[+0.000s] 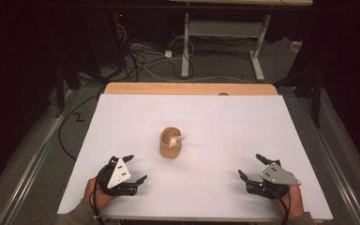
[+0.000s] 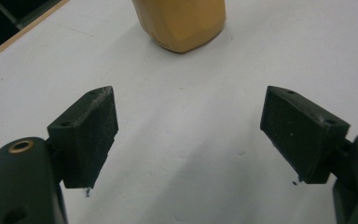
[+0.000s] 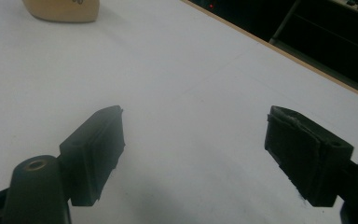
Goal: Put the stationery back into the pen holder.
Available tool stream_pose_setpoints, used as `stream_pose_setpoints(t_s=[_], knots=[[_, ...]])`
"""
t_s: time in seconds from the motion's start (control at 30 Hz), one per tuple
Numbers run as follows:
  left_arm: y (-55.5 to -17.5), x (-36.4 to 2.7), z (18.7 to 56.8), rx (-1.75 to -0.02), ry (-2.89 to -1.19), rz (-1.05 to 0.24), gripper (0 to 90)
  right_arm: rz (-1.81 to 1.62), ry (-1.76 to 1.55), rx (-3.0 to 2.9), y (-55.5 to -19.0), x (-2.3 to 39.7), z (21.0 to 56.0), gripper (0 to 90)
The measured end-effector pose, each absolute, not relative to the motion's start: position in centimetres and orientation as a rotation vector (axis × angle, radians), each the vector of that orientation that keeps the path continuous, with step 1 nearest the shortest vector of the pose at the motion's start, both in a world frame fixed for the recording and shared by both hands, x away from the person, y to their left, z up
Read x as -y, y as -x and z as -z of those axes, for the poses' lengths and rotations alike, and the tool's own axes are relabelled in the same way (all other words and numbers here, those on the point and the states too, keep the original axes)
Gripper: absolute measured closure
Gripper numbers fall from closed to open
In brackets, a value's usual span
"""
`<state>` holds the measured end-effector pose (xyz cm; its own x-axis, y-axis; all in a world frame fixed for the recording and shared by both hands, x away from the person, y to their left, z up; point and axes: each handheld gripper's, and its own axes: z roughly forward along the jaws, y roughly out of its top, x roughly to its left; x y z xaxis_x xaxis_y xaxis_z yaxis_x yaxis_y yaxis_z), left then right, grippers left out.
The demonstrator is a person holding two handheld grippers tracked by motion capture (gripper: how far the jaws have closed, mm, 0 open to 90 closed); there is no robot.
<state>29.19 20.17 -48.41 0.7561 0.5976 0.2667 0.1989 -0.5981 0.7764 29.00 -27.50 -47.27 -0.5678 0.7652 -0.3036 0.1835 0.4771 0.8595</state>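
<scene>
overhead plus two low tool-mounted views

Overhead light falls evenly on the white table (image 1: 215,117); the surrounding room stays dark. The cup (image 1: 170,143) casts a soft, faint shadow. The high view is low in resolution and slightly grainy. In both gripper views, the near jaws appear soft-edged and dim, without glare.

No legible text, labels, numbers (any view).
</scene>
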Motion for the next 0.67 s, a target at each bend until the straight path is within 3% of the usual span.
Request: stream_pose_setpoints(t_s=[0.67], knots=[[-29.32, -20.08, 48.39, -0.595, -2.184, -0.663, 18.3, -1.058, -0.798, -2.034, -29.16, 27.39, 47.37, 17.7]])
